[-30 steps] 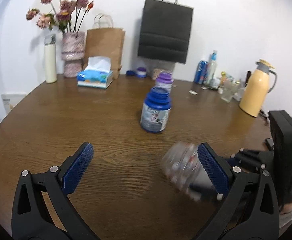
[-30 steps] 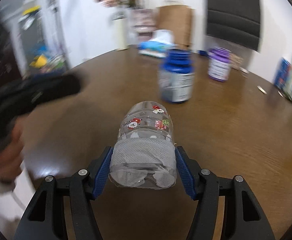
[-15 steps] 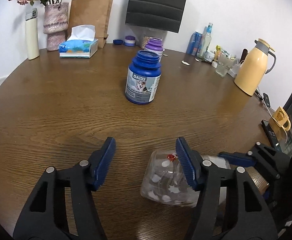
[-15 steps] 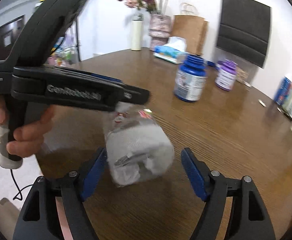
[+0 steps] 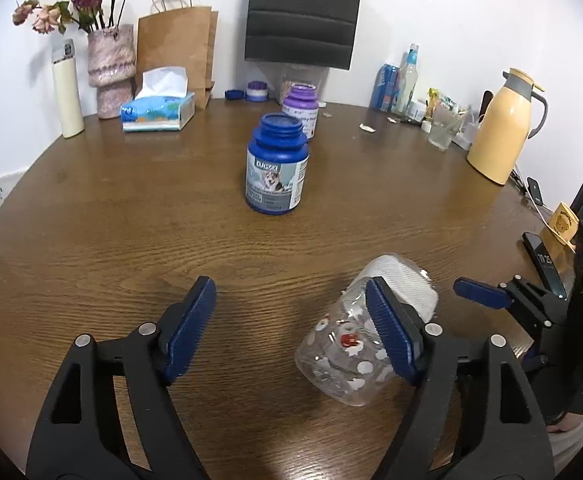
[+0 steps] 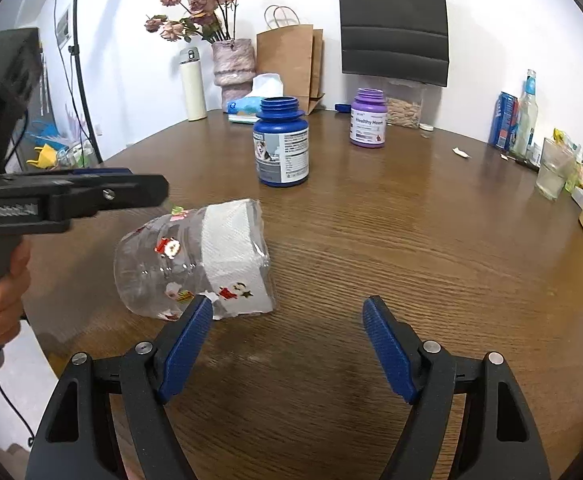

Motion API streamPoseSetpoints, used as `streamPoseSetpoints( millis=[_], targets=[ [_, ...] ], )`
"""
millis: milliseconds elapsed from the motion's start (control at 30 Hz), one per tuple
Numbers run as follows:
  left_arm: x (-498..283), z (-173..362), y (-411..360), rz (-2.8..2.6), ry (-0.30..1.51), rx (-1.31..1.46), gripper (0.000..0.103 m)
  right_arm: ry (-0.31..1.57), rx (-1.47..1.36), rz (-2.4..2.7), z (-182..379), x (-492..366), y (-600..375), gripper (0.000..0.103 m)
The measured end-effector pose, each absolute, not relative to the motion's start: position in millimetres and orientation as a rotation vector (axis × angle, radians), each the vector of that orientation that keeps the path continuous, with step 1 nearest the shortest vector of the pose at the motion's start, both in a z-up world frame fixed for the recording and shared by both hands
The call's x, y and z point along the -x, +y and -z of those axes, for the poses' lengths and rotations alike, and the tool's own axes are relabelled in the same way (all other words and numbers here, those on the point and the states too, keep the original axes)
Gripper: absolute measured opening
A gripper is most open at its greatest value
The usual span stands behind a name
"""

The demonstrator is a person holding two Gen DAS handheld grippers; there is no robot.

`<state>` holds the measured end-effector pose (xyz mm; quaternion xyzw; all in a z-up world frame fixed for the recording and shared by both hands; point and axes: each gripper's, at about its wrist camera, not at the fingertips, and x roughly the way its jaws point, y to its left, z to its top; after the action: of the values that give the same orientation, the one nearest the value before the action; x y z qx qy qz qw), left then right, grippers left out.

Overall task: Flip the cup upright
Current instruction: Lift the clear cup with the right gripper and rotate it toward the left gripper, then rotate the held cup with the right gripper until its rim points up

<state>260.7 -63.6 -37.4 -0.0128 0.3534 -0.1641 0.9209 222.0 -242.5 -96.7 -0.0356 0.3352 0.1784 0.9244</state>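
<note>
A clear plastic cup [image 6: 195, 264] with small red and white figures and white paper inside lies on its side on the wooden table [image 6: 411, 240]. In the left wrist view the cup [image 5: 347, 344] lies just behind my left gripper's right finger, outside the jaws. My left gripper [image 5: 291, 320] is open and empty. My right gripper [image 6: 287, 344] is open and empty, with its left finger just in front of the cup. The left gripper's body shows above the cup in the right wrist view.
A blue pill bottle [image 5: 276, 166] stands mid-table, a purple one [image 5: 300, 108] behind it. A tissue box [image 5: 157, 112], vase, white flask and paper bags line the far edge. A yellow jug [image 5: 503, 128], a glass and bottles stand at the right.
My right gripper opened and let go of the cup, which now lies on its side on the table. My left gripper drew close beside the cup and stayed open.
</note>
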Motion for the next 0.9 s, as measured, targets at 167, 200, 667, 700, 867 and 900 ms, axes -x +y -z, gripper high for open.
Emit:
streamPoseSetpoints(
  millis=[167, 200, 667, 700, 867, 900],
  targets=[
    [-251.6, 29.2, -76.2, 0.423, 0.716, 0.000, 0.085, 0.690, 0.060, -0.363, 97.7, -222.5, -246.4, 0.082],
    [-250.2, 29.4, -80.4, 0.443, 0.714, -0.020, 0.090, 0.689, 0.058, -0.362, 97.9, -221.6, -247.6, 0.082],
    [-277.5, 71.2, -142.4, 0.680, 0.910, -0.384, 0.092, 0.718, 0.012, -0.246, 99.4, -210.9, -286.0, 0.082],
    [-281.2, 74.3, -142.1, 0.688, 0.936, -0.375, 0.074, 0.720, 0.003, -0.245, 99.5, -211.3, -288.0, 0.082],
    [-288.1, 68.1, -129.3, 0.649, 0.912, -0.275, 0.058, 0.726, -0.012, -0.244, 97.0, -216.4, -289.5, 0.082],
    [-287.0, 60.3, -123.1, 0.646, 0.870, -0.228, 0.058, 0.723, -0.019, -0.248, 94.3, -217.8, -290.0, 0.082]
  ],
)
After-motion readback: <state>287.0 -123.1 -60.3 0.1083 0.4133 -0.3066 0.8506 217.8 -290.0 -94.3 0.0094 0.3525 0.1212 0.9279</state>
